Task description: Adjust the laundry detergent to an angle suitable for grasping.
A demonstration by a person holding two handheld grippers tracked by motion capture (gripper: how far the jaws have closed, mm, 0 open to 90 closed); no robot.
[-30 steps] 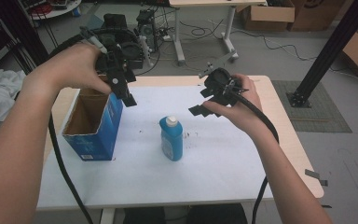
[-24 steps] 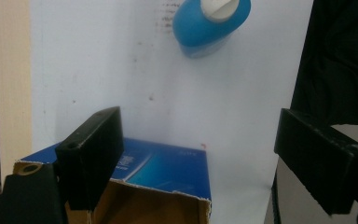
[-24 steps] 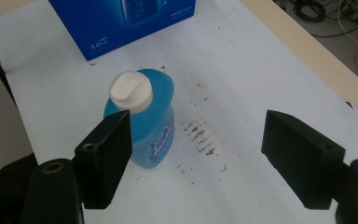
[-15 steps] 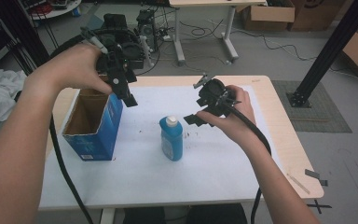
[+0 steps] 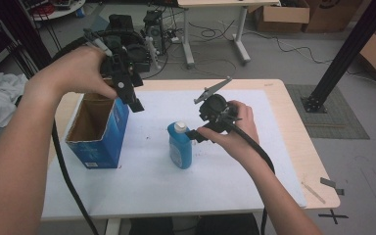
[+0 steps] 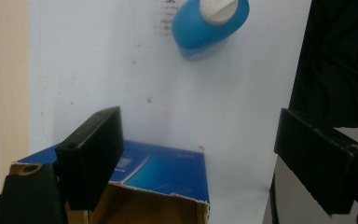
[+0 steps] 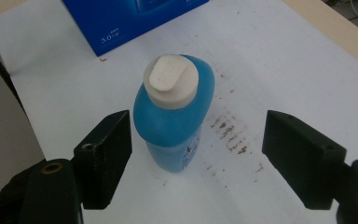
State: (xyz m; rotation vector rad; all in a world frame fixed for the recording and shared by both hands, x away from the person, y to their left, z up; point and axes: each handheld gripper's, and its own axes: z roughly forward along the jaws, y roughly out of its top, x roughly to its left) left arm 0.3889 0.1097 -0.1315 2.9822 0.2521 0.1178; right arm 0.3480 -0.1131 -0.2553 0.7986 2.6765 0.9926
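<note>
A blue bottle [image 5: 180, 147] with a white cap stands upright in the middle of the white mat [image 5: 254, 161]. My right gripper [image 5: 198, 132] is just right of it at cap height, open. In the right gripper view the bottle [image 7: 175, 121] stands between and beyond the wide-spread jaws of the right gripper [image 7: 205, 156], untouched. An open blue cardboard box [image 5: 98, 129] stands at the left. My left gripper [image 5: 132, 100] hovers above the box's right rim, open and holding nothing. In the left gripper view the left gripper [image 6: 205, 158] looks down on the box [image 6: 163, 172] and the bottle [image 6: 209, 23].
The mat covers a light wooden table [image 5: 298, 147] and has small brown stains. Cables trail from both grippers over the table's front edge. Behind the table are another desk [image 5: 215, 19], cardboard boxes [image 5: 284, 12] and a black post [image 5: 342, 54].
My right gripper has moved left and down, from the mat's far right side to right beside the bottle. The left gripper has stayed over the box.
</note>
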